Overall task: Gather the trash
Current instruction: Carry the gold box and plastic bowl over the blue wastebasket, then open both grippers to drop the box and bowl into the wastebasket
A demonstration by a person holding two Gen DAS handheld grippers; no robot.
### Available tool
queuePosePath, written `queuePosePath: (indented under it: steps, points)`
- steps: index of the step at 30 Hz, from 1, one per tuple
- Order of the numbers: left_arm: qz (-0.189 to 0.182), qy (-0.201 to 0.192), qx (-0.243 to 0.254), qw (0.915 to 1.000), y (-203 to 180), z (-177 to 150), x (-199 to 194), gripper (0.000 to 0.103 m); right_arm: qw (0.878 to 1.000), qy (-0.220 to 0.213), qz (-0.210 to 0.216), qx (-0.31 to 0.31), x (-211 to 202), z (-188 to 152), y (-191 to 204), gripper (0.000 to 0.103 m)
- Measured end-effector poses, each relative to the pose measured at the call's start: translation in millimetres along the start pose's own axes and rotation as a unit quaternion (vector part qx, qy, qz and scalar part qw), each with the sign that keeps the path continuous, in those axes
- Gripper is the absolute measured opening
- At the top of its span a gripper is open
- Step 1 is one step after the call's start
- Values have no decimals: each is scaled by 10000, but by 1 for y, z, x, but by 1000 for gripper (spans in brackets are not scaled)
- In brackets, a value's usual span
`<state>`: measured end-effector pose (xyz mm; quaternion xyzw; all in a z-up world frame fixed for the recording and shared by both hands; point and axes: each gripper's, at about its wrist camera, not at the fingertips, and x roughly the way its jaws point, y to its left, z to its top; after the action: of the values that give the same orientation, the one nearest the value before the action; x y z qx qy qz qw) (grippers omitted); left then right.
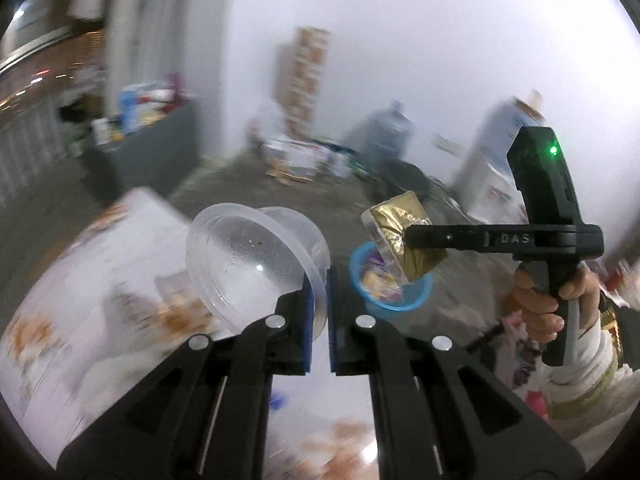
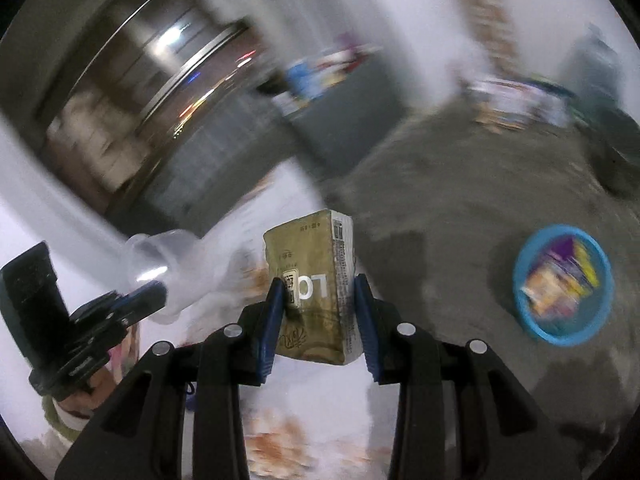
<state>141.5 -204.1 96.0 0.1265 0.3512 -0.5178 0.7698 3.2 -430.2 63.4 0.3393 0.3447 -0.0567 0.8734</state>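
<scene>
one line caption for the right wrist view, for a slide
Right gripper clamps a gold carton above the floor, blue trash basket off to the right.

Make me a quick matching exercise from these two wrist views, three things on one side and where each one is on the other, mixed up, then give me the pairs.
Things:
1. clear plastic cup
2. gold carton
3. blue basin

Places:
A. on the grey floor, with colourful wrappers inside
B. pinched by its rim in the left gripper
C. clamped between the pads of the right gripper

Pairs: 1-B, 2-C, 3-A
</scene>
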Motion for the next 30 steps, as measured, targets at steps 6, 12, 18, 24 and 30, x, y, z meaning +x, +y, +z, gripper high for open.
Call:
queuePosePath:
  steps: [6,12,18,24,30]
  points:
    - [-536,773,637,9935,-78,35,111,4,9845,-473,-892,1437,-41,-18,-140,35]
    - [-780,1587,1192,9770,-142,39,231,4,9591,-391,-1311,2480,-27,-38,-240,35]
    - [-933,2092,1255,9653,-167,35,321,7,9393,-206,-1547,3054,19,-37,-313,38]
    - [-879,2186,891,9678,-172,41,380,65,9136,-30,-1744,3673,66,-47,-377,59]
    - [-868,2030,808,9720,-160,49,365,66,9102,-187,-1832,3709,67,-55,-377,59]
